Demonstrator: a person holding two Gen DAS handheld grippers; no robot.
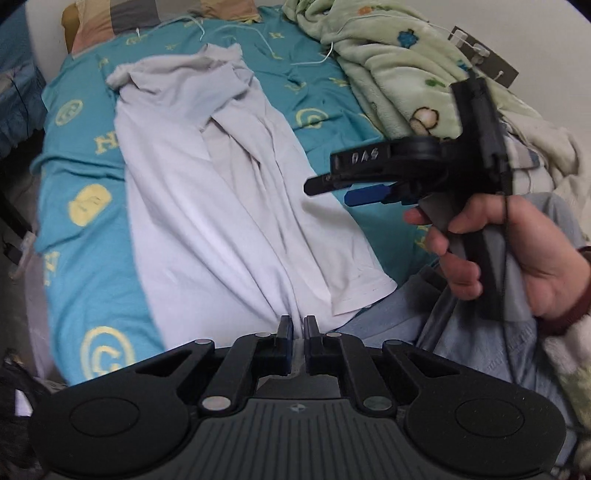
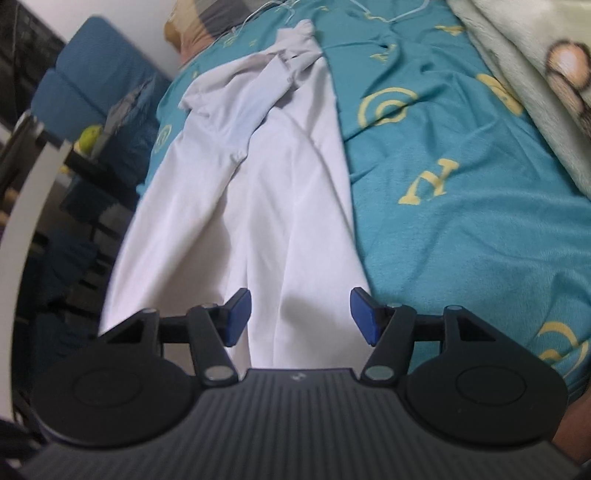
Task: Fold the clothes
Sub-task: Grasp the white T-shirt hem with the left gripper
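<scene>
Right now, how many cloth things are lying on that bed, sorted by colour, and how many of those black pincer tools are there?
White garment: 1
Teal bedsheet with yellow print: 1
Pale green fleece blanket: 1
Colour-block pillow: 1
Black grippers: 2, the left gripper and the right gripper
Total: 6

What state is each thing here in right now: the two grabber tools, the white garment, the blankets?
Left gripper: shut on the white garment's near edge.
Right gripper: open, holding nothing, above the garment's hem.
White garment: spread lengthwise on the bed, wrinkled, not folded; far end bunched.
Teal bedsheet: spread out, creased.
Green fleece blanket: piled in a heap beside the garment.
</scene>
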